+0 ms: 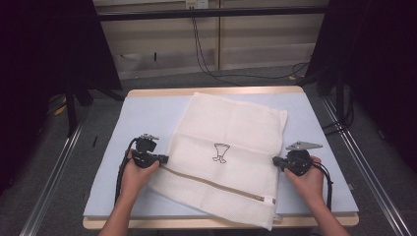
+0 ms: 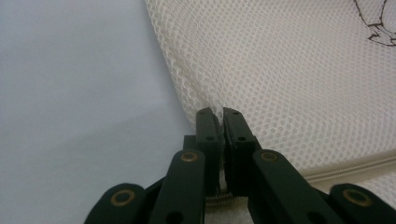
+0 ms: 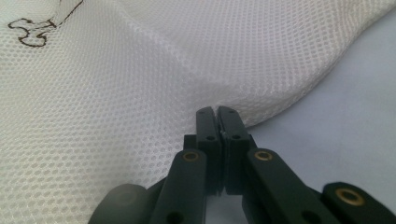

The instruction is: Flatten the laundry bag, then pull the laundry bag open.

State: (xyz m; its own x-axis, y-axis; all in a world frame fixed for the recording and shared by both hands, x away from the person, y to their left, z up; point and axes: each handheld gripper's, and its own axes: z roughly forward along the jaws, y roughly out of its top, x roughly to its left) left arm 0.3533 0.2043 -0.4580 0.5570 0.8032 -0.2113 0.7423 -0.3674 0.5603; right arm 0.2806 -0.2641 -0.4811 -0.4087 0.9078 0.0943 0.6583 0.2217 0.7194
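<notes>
Two grippers have the same white mesh laundry bag (image 1: 231,157) between them, one on each side edge. The bag lies flat on the pale blue table cover (image 1: 142,113), a little turned, with its zipper (image 1: 216,184) running across the near end and a small dark drawing (image 1: 220,152) in the middle. The left gripper (image 1: 164,158) has its jaws closed on the left edge of the mesh, just above the zipper; in the left gripper view the fabric (image 2: 280,70) goes right into the closed jaws. The right gripper (image 1: 275,161) is pinched on the opposite edge at about the same level, and in the right gripper view the mesh (image 3: 140,93) folds up slightly where the jaws clamp it. So the bag sits straight between the two tools, and the line from one grip to the other crosses it, parallel more or less to the zipper. I judge the next move must be done by both hands together, lifting or folding the near part over toward the far end, because neither hand is nearer than the other
</notes>
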